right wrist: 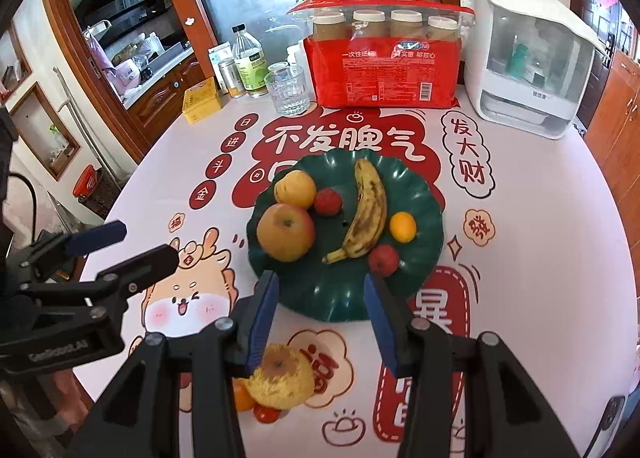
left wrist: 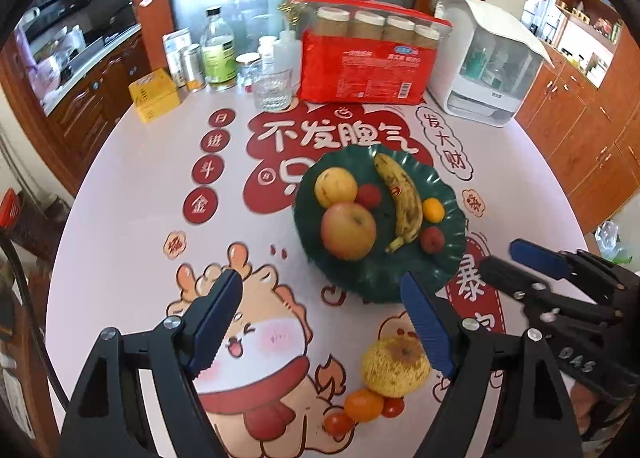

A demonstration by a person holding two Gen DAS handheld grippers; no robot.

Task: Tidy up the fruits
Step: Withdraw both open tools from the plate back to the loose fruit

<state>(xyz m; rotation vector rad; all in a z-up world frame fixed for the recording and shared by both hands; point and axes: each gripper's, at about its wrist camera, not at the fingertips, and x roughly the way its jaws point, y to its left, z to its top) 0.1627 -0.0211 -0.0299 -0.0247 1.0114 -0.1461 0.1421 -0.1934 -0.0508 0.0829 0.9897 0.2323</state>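
Note:
A dark green plate (left wrist: 380, 282) (right wrist: 328, 298) holds a red-yellow apple (left wrist: 348, 230), a yellow round fruit (left wrist: 335, 186), a spotted banana (left wrist: 402, 197), a small orange (left wrist: 433, 209) and two small red fruits. On the table near me lie a speckled yellow fruit (left wrist: 396, 366) (right wrist: 280, 376), a small orange (left wrist: 363, 404) and cherry tomatoes (left wrist: 338, 424). My left gripper (left wrist: 320, 322) hangs open above the table, left of the loose fruit, with nothing in it. My right gripper (right wrist: 322, 318) is open over the plate's near rim, also with nothing between its fingers.
Along the far side of the table stand a red pack of paper cups (left wrist: 368, 65), a drinking glass (left wrist: 272, 91), bottles (left wrist: 218, 49), a yellow box (left wrist: 154, 95) and a white lidded container (left wrist: 488, 69). Wooden cabinets surround the round table.

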